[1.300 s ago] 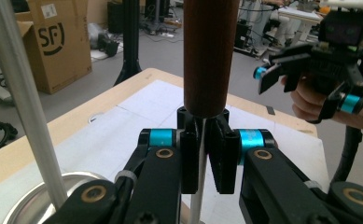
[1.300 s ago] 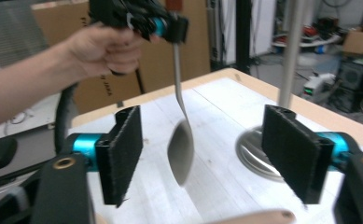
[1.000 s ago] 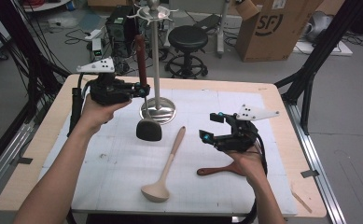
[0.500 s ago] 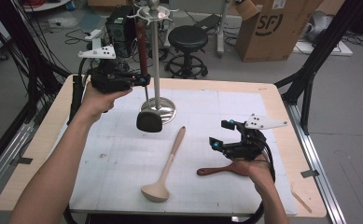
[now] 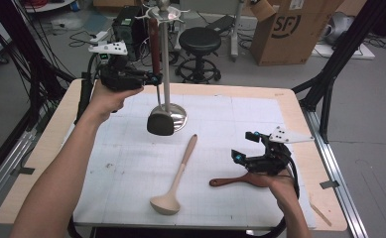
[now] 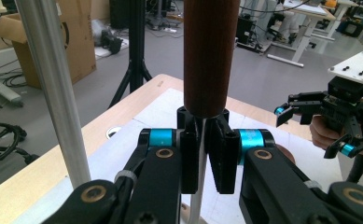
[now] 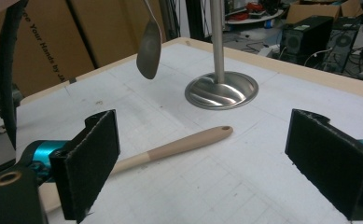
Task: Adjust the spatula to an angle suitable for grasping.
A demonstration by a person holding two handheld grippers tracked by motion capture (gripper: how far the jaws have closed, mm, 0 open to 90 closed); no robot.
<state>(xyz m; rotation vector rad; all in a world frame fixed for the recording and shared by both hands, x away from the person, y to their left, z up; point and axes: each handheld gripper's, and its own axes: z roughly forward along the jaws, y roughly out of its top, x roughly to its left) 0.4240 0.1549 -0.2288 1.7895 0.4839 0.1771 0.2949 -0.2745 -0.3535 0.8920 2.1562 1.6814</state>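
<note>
Hanging from the left gripper [image 5: 153, 79], whose fingers [image 6: 188, 158] are clamped on its thin shank below the handle, the top-heavy, slippery spatula [image 5: 159, 121] is judged liable to swing, while the right gripper [image 5: 245, 148] is held wide apart.

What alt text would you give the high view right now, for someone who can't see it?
The left gripper, shut on a wood-handled spatula, holds it upright in the air beside the steel rack pole. The right gripper hovers open above a small brown spatula on the white mat, with a beige ladle lying between them.
</note>
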